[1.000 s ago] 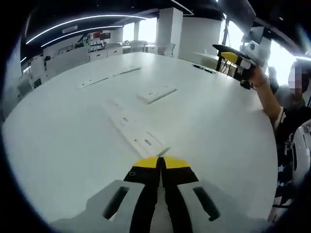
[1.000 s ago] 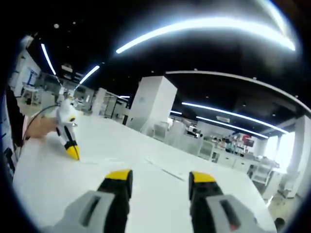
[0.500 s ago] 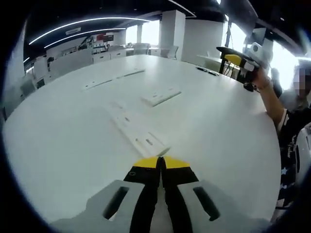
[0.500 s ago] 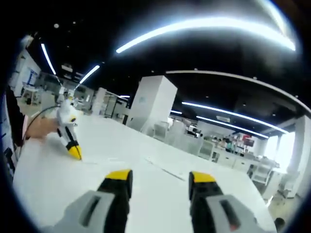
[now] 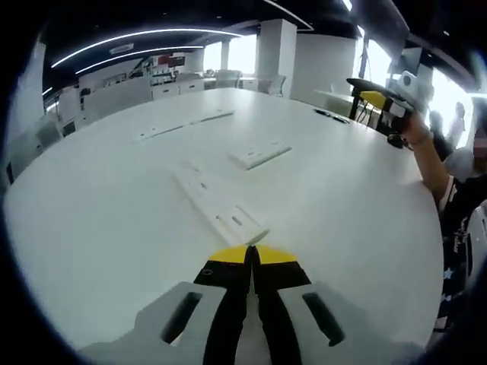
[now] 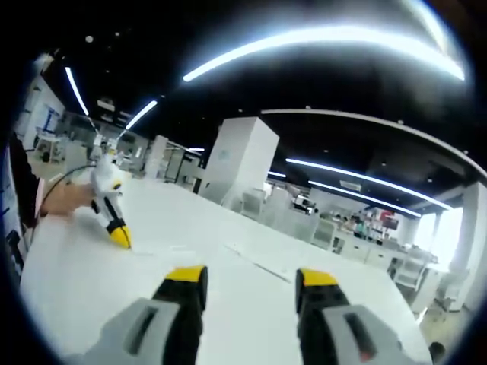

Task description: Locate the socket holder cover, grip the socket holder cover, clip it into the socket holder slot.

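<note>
Your left tongs (image 5: 252, 255) are clenched on nothing, tips low over the desk (image 5: 114, 228). Right tongs (image 6: 252, 283) are released, raised well clear. The long white socket holder (image 5: 215, 204) lies at 12 o'clock just past the left tips; a shorter flat cover (image 5: 261, 154) sits beyond, toward 1. All are matte white plastic, thin and flat: you could grab the wrong piece, or the tips could skid off its low edge.

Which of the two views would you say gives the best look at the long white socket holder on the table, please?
The left gripper view: the long white socket holder lies flat just beyond the shut left gripper, its slots visible. The right gripper view catches only faint flat white strips on the table, too indistinct to identify.
</note>
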Motion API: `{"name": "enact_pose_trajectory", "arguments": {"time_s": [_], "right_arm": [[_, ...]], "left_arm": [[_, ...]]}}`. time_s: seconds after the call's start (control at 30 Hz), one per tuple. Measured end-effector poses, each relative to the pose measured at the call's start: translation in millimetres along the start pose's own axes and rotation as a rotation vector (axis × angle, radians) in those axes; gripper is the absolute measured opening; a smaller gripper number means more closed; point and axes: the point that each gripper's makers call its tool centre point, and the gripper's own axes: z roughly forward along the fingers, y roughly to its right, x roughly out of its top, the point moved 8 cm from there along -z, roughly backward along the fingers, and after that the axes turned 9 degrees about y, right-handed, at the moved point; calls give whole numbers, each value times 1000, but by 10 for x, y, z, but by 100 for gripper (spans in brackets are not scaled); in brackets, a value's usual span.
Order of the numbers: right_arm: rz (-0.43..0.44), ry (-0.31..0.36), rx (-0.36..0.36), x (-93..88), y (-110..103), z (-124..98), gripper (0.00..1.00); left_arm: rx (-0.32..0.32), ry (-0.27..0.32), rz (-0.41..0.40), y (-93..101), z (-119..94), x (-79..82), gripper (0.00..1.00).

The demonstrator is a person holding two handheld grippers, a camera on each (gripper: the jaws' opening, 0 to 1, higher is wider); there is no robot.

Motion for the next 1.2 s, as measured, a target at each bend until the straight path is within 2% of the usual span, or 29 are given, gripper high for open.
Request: {"name": "enact_pose_trajectory", "arguments": {"time_s": [0.7,0.97,1.07,1.2], "right_arm": [[-2,-8,10,-8,-22,4,48],[0,9,4,39,-5,-17,48],[1,13,5,48,-1,-20,48],[2,16,6,54,-6,-23,48]], "left_arm": [[2,10,0,-7,-15,21,3],[24,20,18,-52,-54,164,3],[40,16,22,-89,-85,290,3],[16,7,-1,-104,-110,460,3]]}}
